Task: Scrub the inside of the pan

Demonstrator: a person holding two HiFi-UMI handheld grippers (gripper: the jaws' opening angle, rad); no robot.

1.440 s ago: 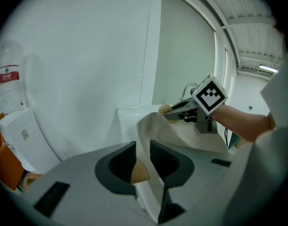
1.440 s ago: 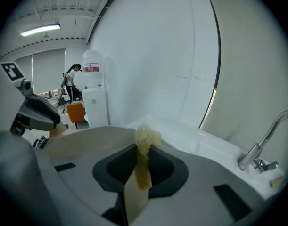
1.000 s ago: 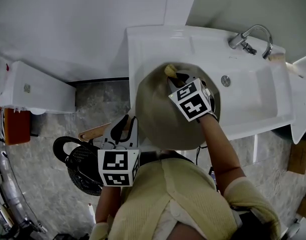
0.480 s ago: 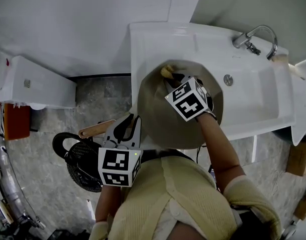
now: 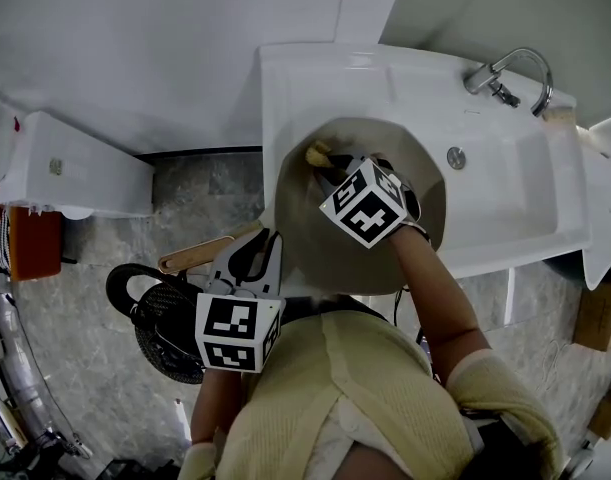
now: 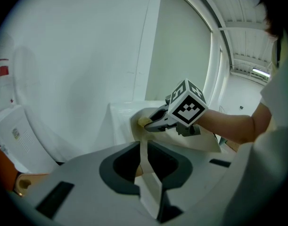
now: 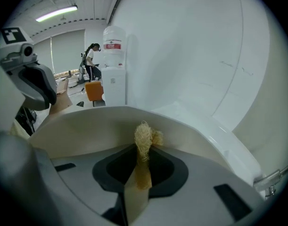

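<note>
A wide beige pan (image 5: 315, 238) rests tilted in the white sink (image 5: 505, 208). My left gripper (image 5: 247, 268) is at the pan's near left edge, shut on the thin beige rim (image 6: 144, 154) that runs between its jaws. My right gripper (image 5: 330, 170) reaches into the pan from the right, shut on a yellowish fibre scrubber (image 5: 315, 153). The scrubber (image 7: 144, 138) presses against the pan's inner wall (image 7: 87, 131) near its far left side. From the left gripper view the right gripper (image 6: 155, 121) and scrubber (image 6: 144, 122) show over the pan.
A chrome faucet (image 5: 505, 73) stands at the sink's far right, with a drain knob (image 5: 455, 157) below it. A wooden handle (image 5: 195, 255) and a black wire object (image 5: 155, 318) lie left of me on the floor. A white box (image 5: 65, 173) sits further left.
My right gripper has slid the scrubber leftward and slightly nearer along the pan's inner wall. The left gripper has kept its hold and barely moved.
</note>
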